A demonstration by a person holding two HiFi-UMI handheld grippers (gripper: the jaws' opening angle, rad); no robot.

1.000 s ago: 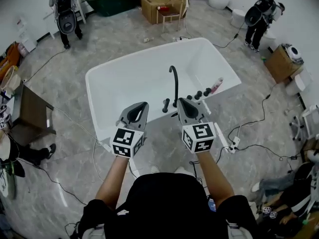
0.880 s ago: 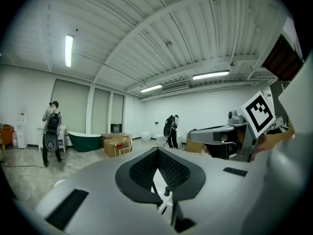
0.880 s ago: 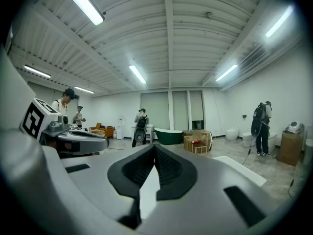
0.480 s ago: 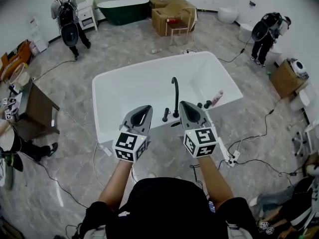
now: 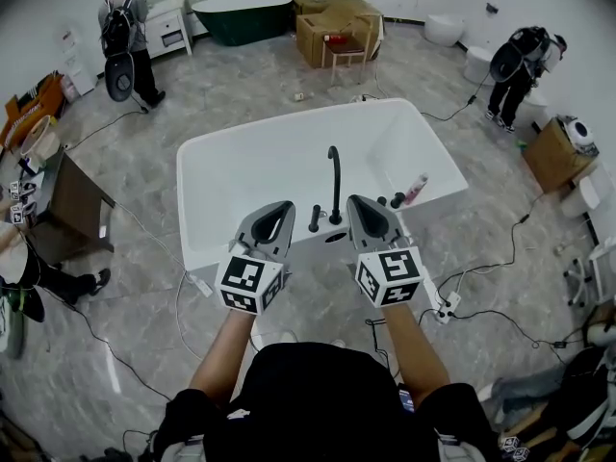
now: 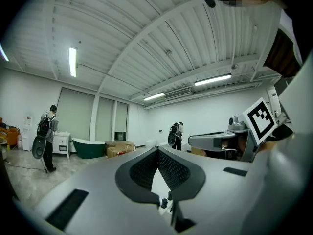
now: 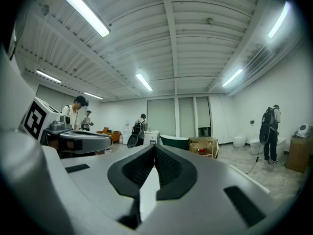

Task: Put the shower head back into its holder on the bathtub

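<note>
Grey marbled showroom floor (image 5: 125, 181) is being occupied by one white rectangular bathtub (image 5: 252, 135). One black curved faucet (image 5: 336, 176) and one black stick-shaped shower head (image 5: 314, 218) are being carried on its near rim, the shower head upright just left of the faucet (one pink bottle (image 5: 416, 189) is lying further right). Two tools, the left gripper (image 5: 279, 205) and the right gripper (image 5: 358, 200), are being held level near that rim, both with jaws pressed together on nothing.
</note>
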